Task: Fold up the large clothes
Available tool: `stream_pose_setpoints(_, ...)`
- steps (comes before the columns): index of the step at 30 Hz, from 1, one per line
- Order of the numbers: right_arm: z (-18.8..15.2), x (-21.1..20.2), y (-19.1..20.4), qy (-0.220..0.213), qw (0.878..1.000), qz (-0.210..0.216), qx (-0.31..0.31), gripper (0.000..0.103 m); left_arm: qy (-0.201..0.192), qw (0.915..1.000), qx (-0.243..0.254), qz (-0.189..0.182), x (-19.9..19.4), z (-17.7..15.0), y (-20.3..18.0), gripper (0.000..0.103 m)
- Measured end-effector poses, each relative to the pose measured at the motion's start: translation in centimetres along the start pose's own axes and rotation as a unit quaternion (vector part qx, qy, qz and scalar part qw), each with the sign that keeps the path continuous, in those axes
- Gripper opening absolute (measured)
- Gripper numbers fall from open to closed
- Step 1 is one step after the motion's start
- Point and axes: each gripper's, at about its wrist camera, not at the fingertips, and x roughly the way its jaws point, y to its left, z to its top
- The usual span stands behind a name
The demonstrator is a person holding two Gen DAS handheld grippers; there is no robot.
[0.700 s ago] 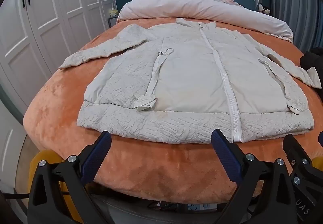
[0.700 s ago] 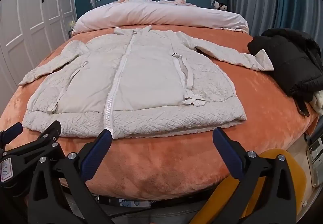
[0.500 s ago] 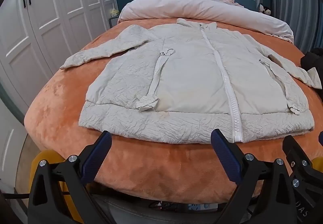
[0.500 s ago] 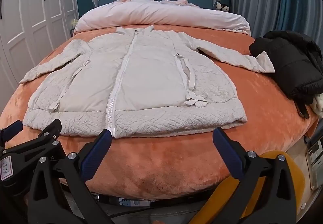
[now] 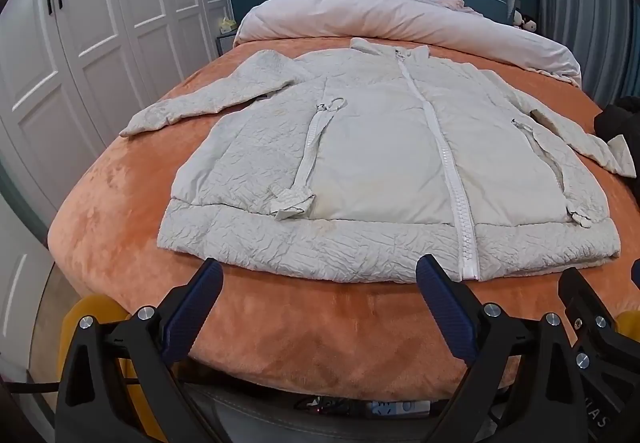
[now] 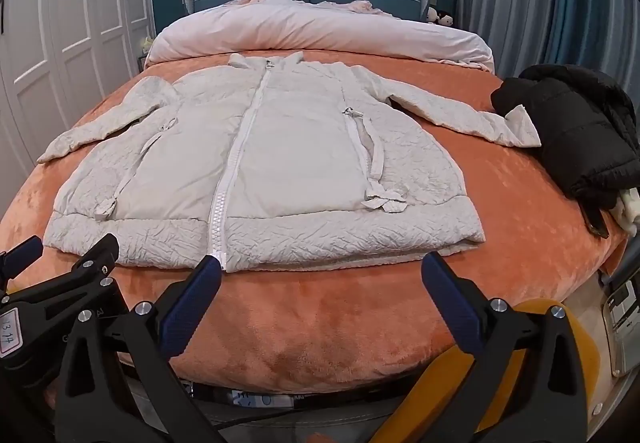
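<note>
A cream zip-up padded jacket lies flat, front up and zipped, on the orange blanket of a bed, both sleeves spread outward. My left gripper hovers just short of the hem, left of the zipper, open with nothing between its blue pads. My right gripper is open too, over the blanket near the hem, right of the zipper's lower end. In the right wrist view the left gripper shows at the lower left.
A black puffer jacket is heaped at the bed's right edge beside the cream sleeve cuff. A pale rolled duvet lies across the head of the bed. White wardrobe doors line the left side. A power strip sits under the bed's foot.
Both grippers have eased slightly toward the jacket, so the hem sits a little closer to the fingertips. Nothing was grasped and the jacket has not moved.
</note>
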Motion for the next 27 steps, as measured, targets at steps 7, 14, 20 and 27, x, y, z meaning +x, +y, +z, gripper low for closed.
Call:
stream_pose_setpoints(7, -0.08, -0.07, 0.05, 0.004, 1.000, -0.001, -0.014, 0.098, -0.002, 1.0000, 0.001, -0.001, -0.30, -0.08, 0.08, 0.094)
stream_pose_setpoints(14, 0.04, -0.24, -0.04, -0.002, 1.000, -0.007, -0.019, 0.098, -0.001, 1.0000, 0.002, -0.002, -0.29, -0.03, 0.05, 0.094)
stream_pose_setpoints(20, -0.03, -0.19, -0.09, 0.008, 1.000, -0.004, -0.016, 0.098, -0.002, 1.0000, 0.002, -0.001, -0.19, -0.06, 0.06, 0.094)
stream_pose_setpoints(27, 0.03, -0.91, 0.28, -0.009, 1.000, -0.010, -0.029, 0.098, -0.001, 1.0000, 0.000, -0.001, -0.21, -0.06, 0.16, 0.094)
